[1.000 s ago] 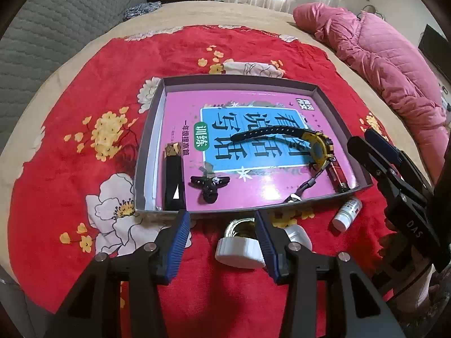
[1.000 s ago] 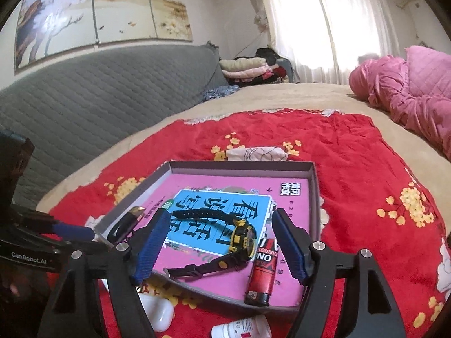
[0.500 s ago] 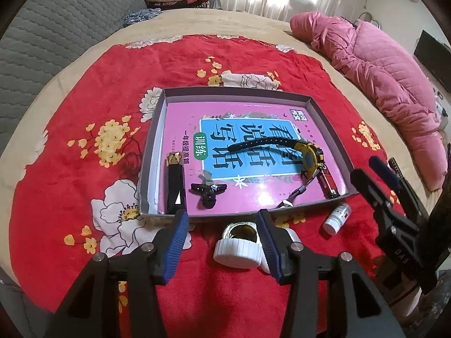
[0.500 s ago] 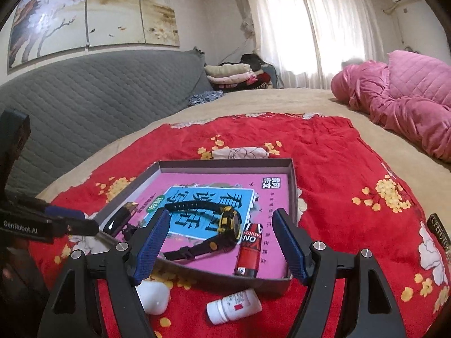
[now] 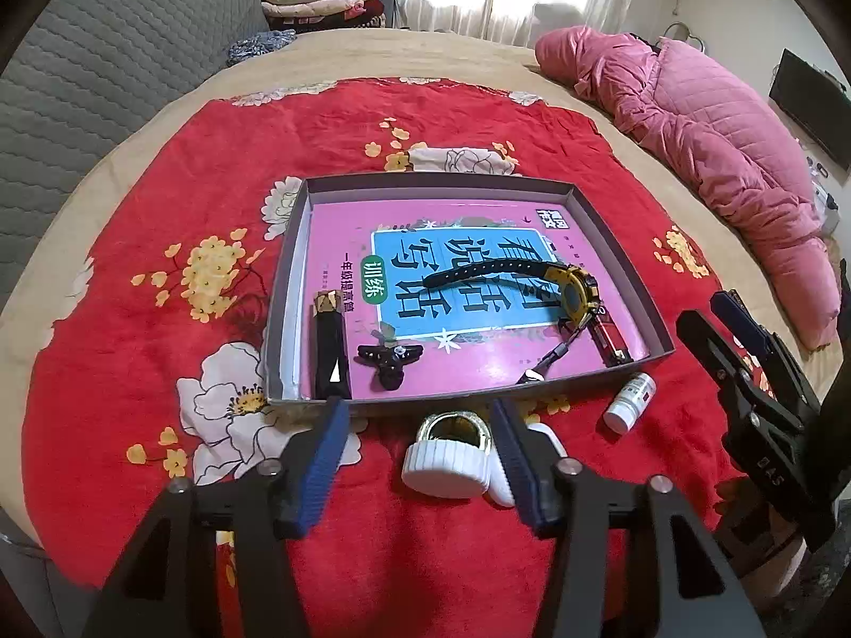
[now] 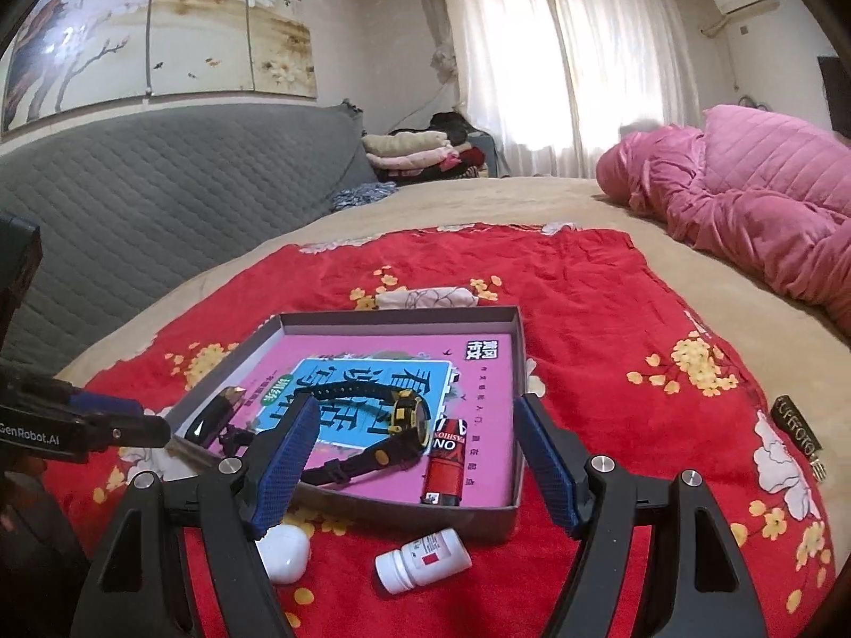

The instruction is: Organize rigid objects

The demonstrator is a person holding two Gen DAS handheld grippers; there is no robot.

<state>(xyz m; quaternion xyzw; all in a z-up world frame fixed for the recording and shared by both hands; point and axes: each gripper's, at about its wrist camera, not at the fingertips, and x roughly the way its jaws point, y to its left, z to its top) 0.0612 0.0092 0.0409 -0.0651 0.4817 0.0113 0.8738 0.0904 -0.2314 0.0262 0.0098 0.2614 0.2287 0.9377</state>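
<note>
The left gripper (image 5: pixel 420 430) is opening, its jaws either side of a white-capped jar (image 5: pixel 447 457) without touching it. The right gripper (image 6: pixel 415 457) hangs wide open, holding nothing. Watch (image 5: pixel 564 287), lighter (image 6: pixel 445 462) and a black case (image 5: pixel 330 345) lie in the grey tray (image 5: pixel 611 244). A pill bottle (image 6: pixel 423 558) and white earbud case (image 6: pixel 284 553) lie on the red blanket (image 5: pixel 133 329), just beside the tray's near wall.

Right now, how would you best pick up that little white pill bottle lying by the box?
Probably across the bottle body's middle, from above, fingers either side of its length. It lies flat on the blanket, cap toward the camera, clear of the box wall. The round body gives parallel sides.
</note>
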